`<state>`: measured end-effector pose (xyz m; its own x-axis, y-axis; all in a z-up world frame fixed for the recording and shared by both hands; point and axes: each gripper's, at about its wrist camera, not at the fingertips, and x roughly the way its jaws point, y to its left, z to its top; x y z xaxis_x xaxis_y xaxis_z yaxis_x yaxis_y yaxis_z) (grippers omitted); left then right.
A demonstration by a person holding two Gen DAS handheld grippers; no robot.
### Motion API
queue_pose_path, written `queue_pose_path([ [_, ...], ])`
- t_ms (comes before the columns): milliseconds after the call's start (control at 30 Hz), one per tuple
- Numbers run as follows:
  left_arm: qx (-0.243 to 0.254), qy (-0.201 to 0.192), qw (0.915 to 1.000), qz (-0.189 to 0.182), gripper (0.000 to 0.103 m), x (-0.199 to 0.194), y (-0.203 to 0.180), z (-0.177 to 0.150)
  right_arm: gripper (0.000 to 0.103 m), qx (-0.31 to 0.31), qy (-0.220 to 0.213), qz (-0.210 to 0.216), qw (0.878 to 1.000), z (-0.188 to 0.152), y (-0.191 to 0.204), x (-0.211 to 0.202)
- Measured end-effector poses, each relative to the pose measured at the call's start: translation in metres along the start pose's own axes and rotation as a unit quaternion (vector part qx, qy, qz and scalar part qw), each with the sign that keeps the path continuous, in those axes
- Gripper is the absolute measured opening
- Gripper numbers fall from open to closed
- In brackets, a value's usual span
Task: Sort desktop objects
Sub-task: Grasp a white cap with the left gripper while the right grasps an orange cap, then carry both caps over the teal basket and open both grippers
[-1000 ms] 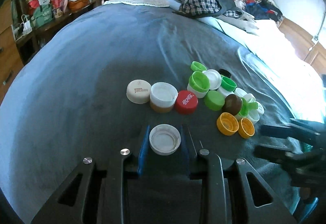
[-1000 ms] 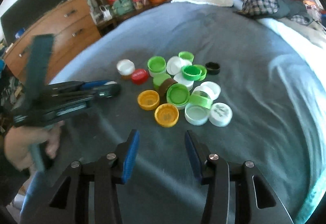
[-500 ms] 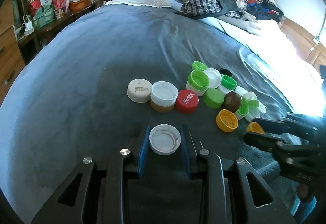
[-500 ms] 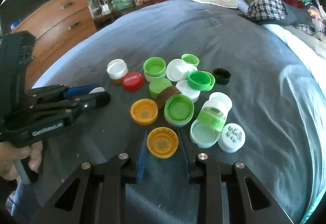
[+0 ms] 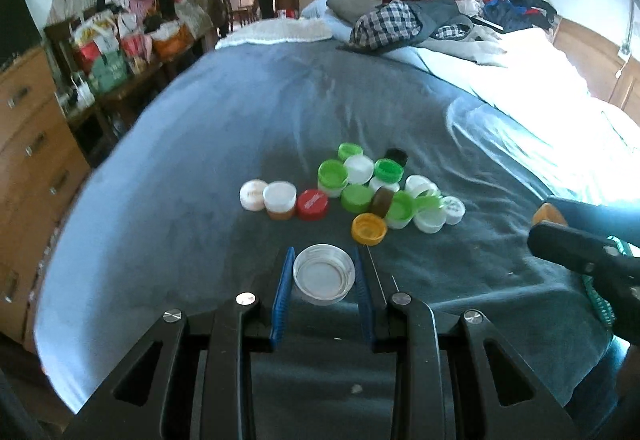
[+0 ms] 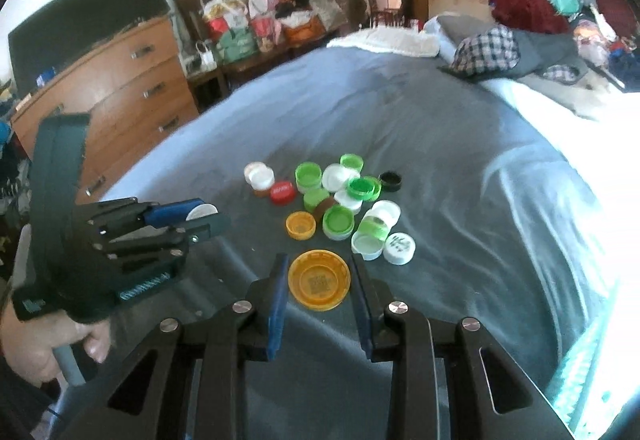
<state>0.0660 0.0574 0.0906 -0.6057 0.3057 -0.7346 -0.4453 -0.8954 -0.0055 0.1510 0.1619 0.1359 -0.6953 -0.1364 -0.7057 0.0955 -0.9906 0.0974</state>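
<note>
Your left tongs (image 5: pixel 323 282) grip a white cap (image 5: pixel 324 274); your right tongs (image 6: pixel 320 282) grip an orange cap (image 6: pixel 319 279). Both caps sit low in frame, lifted off the bed (image 5: pixel 200 144). The pile (image 6: pixel 340 200) lies straight ahead, above them, its orange mate (image 6: pixel 301 225) nearest the right tongs.

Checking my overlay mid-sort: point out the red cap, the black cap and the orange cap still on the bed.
red cap (image 5: pixel 313 204), left wrist view, top face
black cap (image 6: pixel 390 180), right wrist view, rim
orange cap (image 5: pixel 369 228), left wrist view, open inside
</note>
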Motion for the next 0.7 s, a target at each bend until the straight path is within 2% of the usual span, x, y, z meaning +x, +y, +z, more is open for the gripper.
queue_pose_path([
  [300, 0.029, -0.031, 0.9987, 0.029, 0.025, -0.025, -0.027, 0.013, 0.032, -0.012, -0.040, -0.002, 0.999, 0.004, 0.013, -0.056],
  [700, 0.036, -0.045, 0.9977, 0.034, 0.025, -0.039, -0.039, 0.020, 0.032, -0.008, -0.060, -0.008, 0.998, 0.001, 0.012, -0.083],
])
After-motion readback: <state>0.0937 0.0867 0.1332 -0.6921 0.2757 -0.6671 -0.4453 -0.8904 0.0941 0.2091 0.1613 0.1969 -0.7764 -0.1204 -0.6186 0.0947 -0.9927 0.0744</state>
